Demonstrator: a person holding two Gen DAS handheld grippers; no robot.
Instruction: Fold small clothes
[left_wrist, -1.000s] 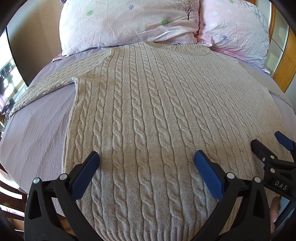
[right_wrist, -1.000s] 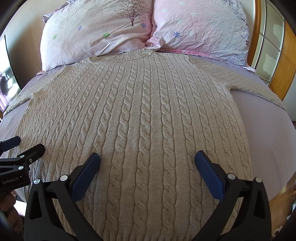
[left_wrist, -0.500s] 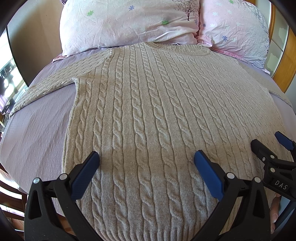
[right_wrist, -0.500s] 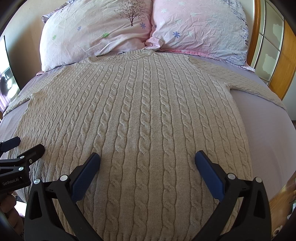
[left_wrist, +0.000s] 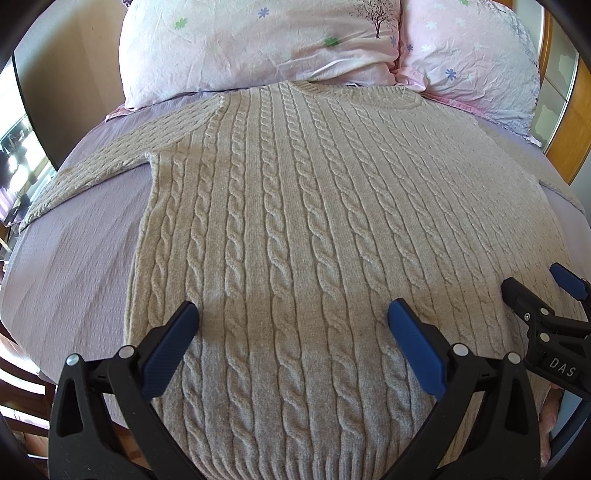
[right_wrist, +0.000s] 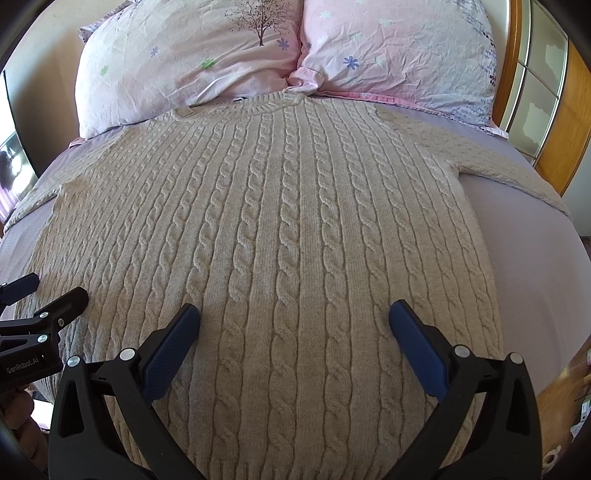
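Observation:
A beige cable-knit sweater lies flat and face up on the bed, collar toward the pillows, both sleeves spread out to the sides; it also shows in the right wrist view. My left gripper is open and empty, above the sweater's lower left part near the hem. My right gripper is open and empty, above the lower right part. Each gripper shows at the edge of the other's view: the right gripper and the left gripper.
The sweater rests on a lilac bedsheet. Two pink floral pillows lie at the head of the bed. A wooden headboard with glass panels stands at the right. The bed's near edge is just below the hem.

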